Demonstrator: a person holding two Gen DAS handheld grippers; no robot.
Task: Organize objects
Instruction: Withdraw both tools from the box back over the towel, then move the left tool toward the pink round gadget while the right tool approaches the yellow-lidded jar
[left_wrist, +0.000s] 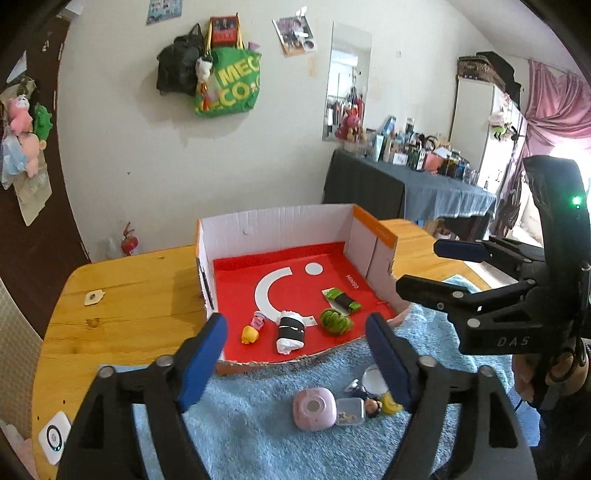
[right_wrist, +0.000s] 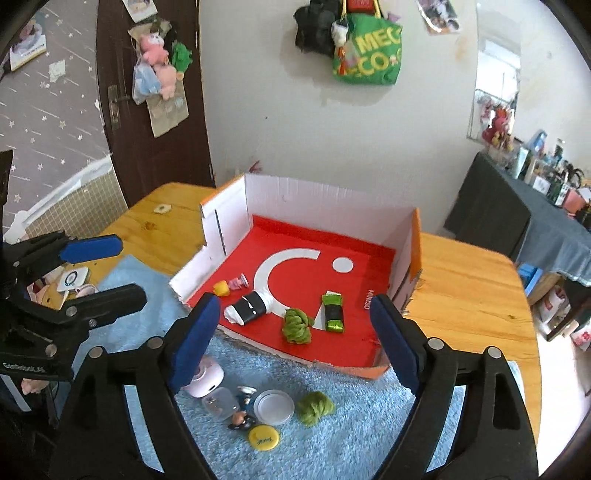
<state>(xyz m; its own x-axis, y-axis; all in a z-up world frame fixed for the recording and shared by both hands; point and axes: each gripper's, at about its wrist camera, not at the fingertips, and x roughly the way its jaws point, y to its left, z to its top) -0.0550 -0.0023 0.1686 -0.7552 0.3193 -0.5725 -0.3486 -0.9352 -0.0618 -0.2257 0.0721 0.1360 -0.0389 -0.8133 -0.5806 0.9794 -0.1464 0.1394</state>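
Left tool apart | right tool apart | box: five items | towel: six

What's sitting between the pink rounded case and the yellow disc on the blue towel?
In the right wrist view, a clear plastic container and a small dark figurine lie between the pink rounded case and yellow disc.

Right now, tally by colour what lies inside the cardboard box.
Yellow toy: 1
Pink toy: 1
Black-and-white roll: 1
Green woolly ball: 1
Green-and-black roll: 1
Total in the cardboard box: 5
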